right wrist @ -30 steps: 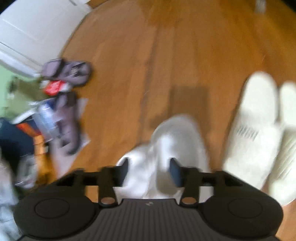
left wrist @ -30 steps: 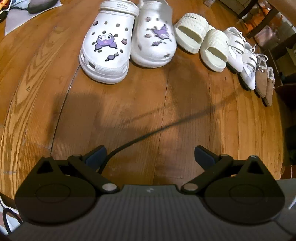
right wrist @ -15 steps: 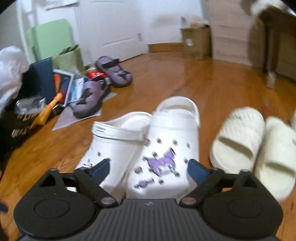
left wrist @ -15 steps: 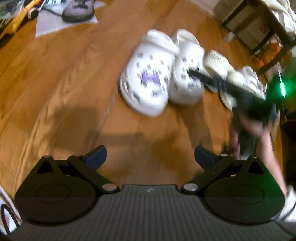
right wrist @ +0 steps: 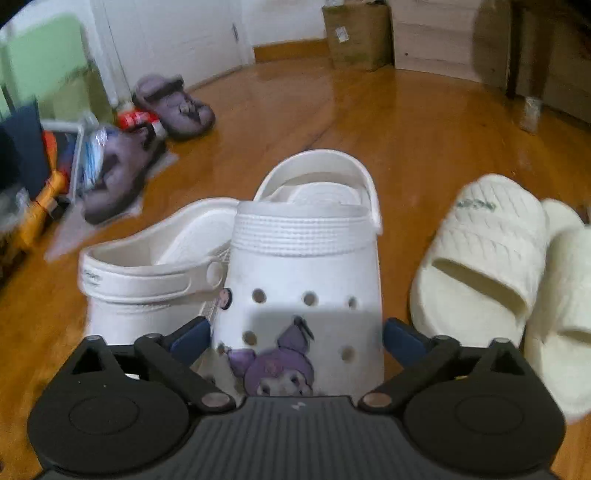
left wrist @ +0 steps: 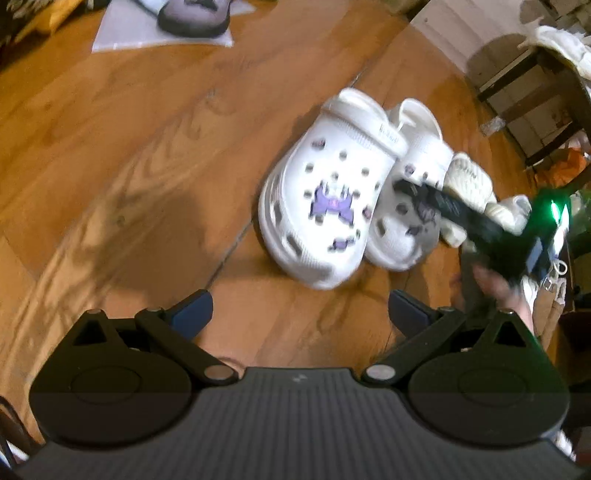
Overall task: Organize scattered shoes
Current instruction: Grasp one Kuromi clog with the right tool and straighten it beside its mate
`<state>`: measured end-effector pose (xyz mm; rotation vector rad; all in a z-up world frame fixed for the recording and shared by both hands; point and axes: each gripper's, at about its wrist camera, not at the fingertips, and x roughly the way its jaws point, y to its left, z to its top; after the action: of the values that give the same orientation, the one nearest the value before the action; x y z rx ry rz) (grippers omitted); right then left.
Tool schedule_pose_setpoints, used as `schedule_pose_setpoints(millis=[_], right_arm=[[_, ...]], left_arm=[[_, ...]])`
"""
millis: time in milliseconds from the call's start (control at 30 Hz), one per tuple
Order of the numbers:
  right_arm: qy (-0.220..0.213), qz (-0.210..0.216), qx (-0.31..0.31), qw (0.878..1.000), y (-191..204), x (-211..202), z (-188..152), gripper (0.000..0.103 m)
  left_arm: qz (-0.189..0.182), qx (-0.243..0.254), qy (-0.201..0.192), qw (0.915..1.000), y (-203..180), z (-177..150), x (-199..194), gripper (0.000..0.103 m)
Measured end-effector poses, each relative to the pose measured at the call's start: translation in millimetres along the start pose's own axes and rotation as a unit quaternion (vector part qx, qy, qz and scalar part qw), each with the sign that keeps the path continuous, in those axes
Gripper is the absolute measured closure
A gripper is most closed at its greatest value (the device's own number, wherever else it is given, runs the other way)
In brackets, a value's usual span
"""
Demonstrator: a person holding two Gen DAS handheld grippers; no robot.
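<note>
1. The white clog's [right wrist: 303, 280] toe is hidden under the right gripper [right wrist: 295, 338]; the grey sandals [right wrist: 173, 107] are blurred.
2. It bears a purple charm [right wrist: 275, 363] and stands beside its mate [right wrist: 147, 266] on the wood floor [right wrist: 369, 110].
3. Right gripper spread wide, straddling the clog without touching it; left gripper [left wrist: 299, 308] wide, empty.

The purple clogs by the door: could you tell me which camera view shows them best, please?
The right wrist view: both purple clogs show there, one near the white door, the other on a pale sheet beside clutter. The left wrist view catches only one purple clog, cropped at the top edge.
</note>
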<state>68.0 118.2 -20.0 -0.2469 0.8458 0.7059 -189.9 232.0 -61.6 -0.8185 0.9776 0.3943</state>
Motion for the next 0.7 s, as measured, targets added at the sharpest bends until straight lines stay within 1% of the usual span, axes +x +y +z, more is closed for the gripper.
schedule_pose_setpoints(millis=[33,67,133,233,333,367,467,500,533,567,600,633,700], right_arm=[[-0.001,-0.003,0.007,1.000,0,5,1,0.005],[-0.004,-0.014,0.016,1.000,0,8,3,0.006],[-0.014,-0.049,0.035,0.998,-3,12,8,0.006],[-0.026,-0.077,0.078,0.994,-21,14,10,0.006],[-0.030,-0.115,0.059,0.991,-12,13,7,0.005],[-0.029,-0.119,0.069,0.990,-13,13,5,0.004],[-0.025,-0.101,0.111,0.988,-23,8,0,0.004],[-0.033,-0.090,0.117,0.988,-23,0,-5,0.009],[-0.047,-0.080,0.119,0.989,-22,-10,-9,0.008],[-0.072,-0.061,0.119,0.988,-20,-29,-19,0.007],[-0.093,-0.040,0.116,0.988,-16,-46,-30,0.002],[-0.095,-0.014,0.108,0.989,-9,-52,-40,0.001],[-0.083,0.051,0.088,0.991,7,-60,-60,0.001]], left_arm=[[0.004,0.000,0.005,1.0000,0,-3,2,0.000],[0.005,0.000,0.007,1.0000,0,-5,3,0.000],[0.002,-0.003,0.014,0.9999,0,-11,4,0.000],[-0.004,0.002,0.018,0.9998,-3,-14,4,0.000],[-0.007,0.008,0.018,0.9998,-5,-15,3,0.000],[-0.010,0.008,0.019,0.9997,-5,-15,4,0.000],[-0.013,0.002,0.021,0.9997,-1,-15,6,0.000],[-0.014,0.000,0.019,0.9997,1,-15,5,0.000],[-0.015,-0.003,0.018,0.9997,3,-14,4,0.000],[-0.016,-0.006,0.016,0.9997,5,-14,3,0.000],[-0.017,-0.014,0.012,0.9997,11,-11,0,0.000],[-0.017,-0.021,0.007,0.9996,16,-9,-3,0.000],[-0.015,-0.034,-0.004,0.9993,26,-5,-11,0.000]])
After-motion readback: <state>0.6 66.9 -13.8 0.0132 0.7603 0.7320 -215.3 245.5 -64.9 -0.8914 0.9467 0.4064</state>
